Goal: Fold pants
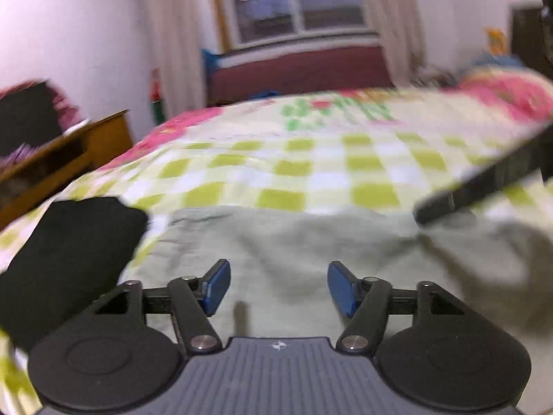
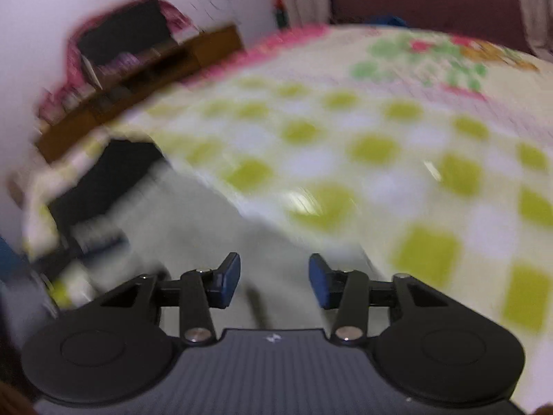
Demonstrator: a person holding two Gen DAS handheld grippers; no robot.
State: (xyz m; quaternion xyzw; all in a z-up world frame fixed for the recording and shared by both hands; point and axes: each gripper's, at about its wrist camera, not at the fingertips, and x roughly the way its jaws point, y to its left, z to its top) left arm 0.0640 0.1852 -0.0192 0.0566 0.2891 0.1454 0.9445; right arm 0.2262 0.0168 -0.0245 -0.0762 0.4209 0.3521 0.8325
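Looking along both tools, you have the pants (image 1: 293, 242), pale grey-green, lying flat on the bed (image 1: 311, 159) with its green-checked cover, directly under and ahead of the fingers. The left tool (image 1: 279, 285) stands with its blue pads apart and nothing between them; the cloth is below, and I cannot tell if it is touched. The right tool (image 2: 274, 280) has also a gap between its pads and holds nothing, above the near-right part of the pants (image 2: 214, 228).

The risks, as I judge them: the right wrist view is strongly blurred, so if you close now you may pinch only one layer, or catch the bed cover together with the cloth. A black garment (image 1: 72, 256) lies just beside the left edge of the pants; the left tool could drag it along. In the left view a dark bar (image 1: 484, 186), probably the other tool, reaches over the pants, so the two may collide.

No brand or writing is readable; only a small pale emblem (image 1: 277, 346) on the tool body.
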